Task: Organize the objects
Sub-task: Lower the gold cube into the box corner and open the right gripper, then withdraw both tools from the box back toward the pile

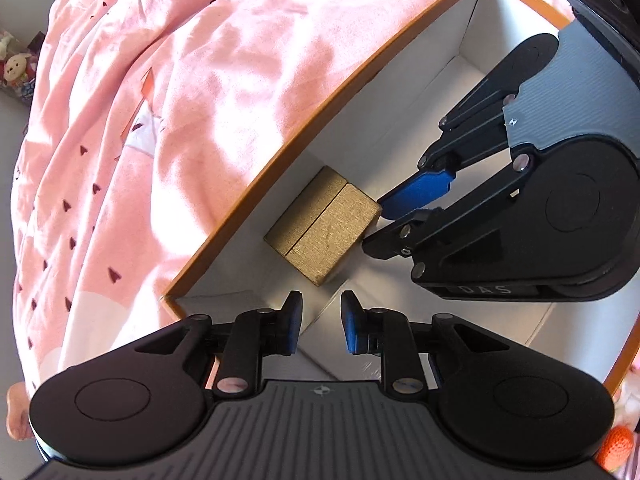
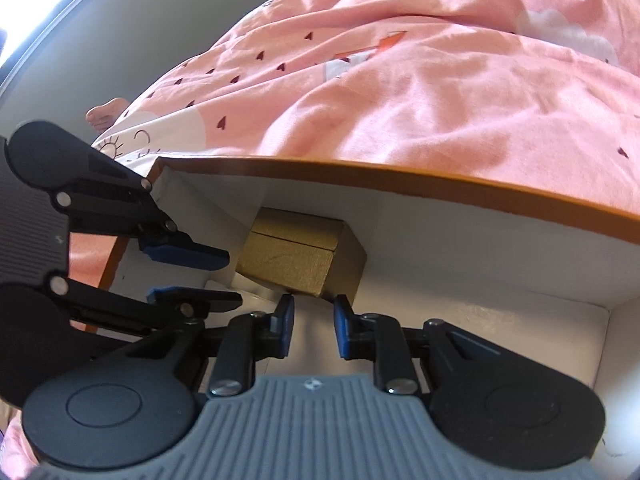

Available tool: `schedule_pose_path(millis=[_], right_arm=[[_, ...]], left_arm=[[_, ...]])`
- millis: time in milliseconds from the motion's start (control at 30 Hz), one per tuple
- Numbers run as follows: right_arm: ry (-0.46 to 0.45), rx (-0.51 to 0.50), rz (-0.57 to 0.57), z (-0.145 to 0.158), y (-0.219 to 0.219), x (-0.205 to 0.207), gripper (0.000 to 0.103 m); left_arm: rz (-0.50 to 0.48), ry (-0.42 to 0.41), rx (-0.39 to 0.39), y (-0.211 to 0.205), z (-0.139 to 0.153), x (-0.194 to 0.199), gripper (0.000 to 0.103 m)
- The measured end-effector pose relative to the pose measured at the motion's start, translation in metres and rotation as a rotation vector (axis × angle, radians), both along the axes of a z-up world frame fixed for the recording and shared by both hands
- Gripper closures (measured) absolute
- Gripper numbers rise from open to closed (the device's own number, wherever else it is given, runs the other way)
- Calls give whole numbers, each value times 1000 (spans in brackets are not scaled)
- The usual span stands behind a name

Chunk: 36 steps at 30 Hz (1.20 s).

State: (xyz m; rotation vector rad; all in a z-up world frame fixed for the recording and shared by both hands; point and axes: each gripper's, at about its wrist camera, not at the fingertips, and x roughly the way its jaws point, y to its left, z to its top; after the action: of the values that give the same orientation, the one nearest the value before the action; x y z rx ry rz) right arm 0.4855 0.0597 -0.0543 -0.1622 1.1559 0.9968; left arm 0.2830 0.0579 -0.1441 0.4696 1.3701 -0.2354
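Observation:
A gold box (image 1: pixel 322 229) with a lid seam lies inside an orange-rimmed white cardboard box (image 1: pixel 304 128), against its long wall. My left gripper (image 1: pixel 320 326) is open and empty, just short of the gold box. My right gripper (image 1: pixel 370 222) reaches in from the right, open, with its fingertips at the gold box's corner. In the right wrist view the gold box (image 2: pixel 298 256) sits just beyond my open right gripper (image 2: pixel 313 326), and the left gripper (image 2: pixel 234 278) comes in from the left, open beside it.
The cardboard box's orange rim (image 2: pixel 400 176) lies on a bed with a rumpled pink quilt (image 1: pixel 180 100). Stuffed toys (image 1: pixel 16 68) sit at the far left. An orange knitted item (image 1: pixel 618 448) shows at the lower right. A bare foot (image 2: pixel 106 114) shows beside the bed.

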Motion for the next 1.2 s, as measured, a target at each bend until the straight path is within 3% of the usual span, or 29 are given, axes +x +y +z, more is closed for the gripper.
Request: schedule_pose_path(millis=[233, 500, 567, 633, 900, 1200], right_arm=[[-50, 20, 81, 2, 20, -12, 84], [-14, 43, 106, -2, 32, -12, 86], [9, 59, 104, -3, 31, -11, 86], [28, 72, 102, -3, 34, -10, 86], [-3, 53, 112, 5, 34, -17, 86], [-119, 1, 107, 39, 9, -42, 85]], left_arm=[[-30, -2, -20, -3, -7, -4, 75], [-77, -6, -10, -13, -21, -5, 75], [-86, -3, -5, -17, -25, -5, 73], [-98, 2, -5, -22, -27, -5, 63], [-61, -7, -17, -36, -28, -1, 63], [-52, -61, -20, -66, -16, -16, 63]])
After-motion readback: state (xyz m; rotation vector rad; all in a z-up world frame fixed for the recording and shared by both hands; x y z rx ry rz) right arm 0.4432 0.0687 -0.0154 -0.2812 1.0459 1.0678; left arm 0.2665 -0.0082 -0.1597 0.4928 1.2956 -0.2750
